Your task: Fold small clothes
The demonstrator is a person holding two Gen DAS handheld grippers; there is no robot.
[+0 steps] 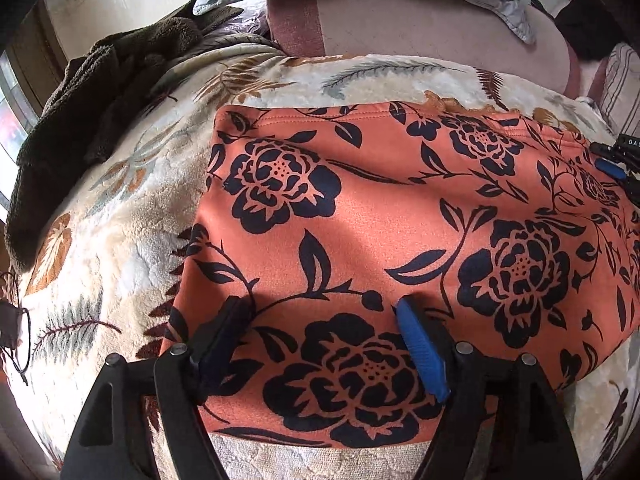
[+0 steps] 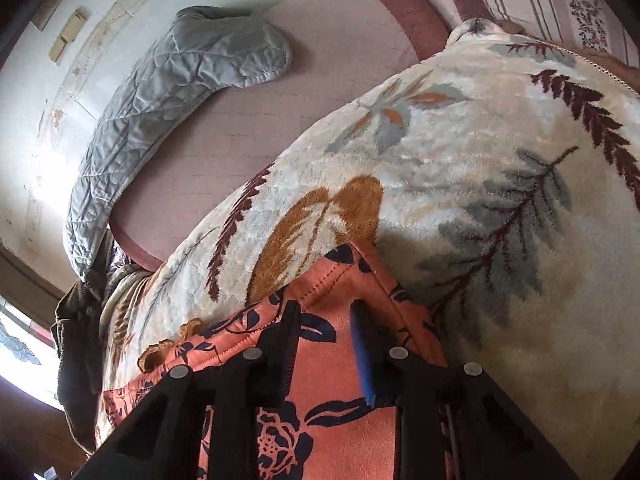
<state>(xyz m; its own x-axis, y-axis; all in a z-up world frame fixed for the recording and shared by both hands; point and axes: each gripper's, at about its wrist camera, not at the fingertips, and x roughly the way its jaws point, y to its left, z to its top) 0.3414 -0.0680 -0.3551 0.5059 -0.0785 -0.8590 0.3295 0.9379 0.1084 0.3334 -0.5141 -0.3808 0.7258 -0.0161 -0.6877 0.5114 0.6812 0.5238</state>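
Observation:
An orange garment (image 1: 380, 220) with dark navy flowers lies spread flat on a plush cream blanket (image 1: 120, 240) with a leaf print. My left gripper (image 1: 320, 308) hovers over the garment's near edge, jaws wide open and nothing between them. At the garment's far right corner sits my right gripper (image 2: 324, 312), also visible at the right edge of the left wrist view (image 1: 616, 160). Its jaws stand narrow, with the raised corner of the garment (image 2: 344, 272) bunched between the pads.
A dark brown fleece item (image 1: 80, 120) lies heaped at the blanket's left. A grey quilted cover (image 2: 172, 92) rests on the pink mattress (image 2: 280, 120) beyond. A striped pillow (image 2: 540, 0) is at the far right. A strap or cord (image 1: 16, 332) hangs at the left edge.

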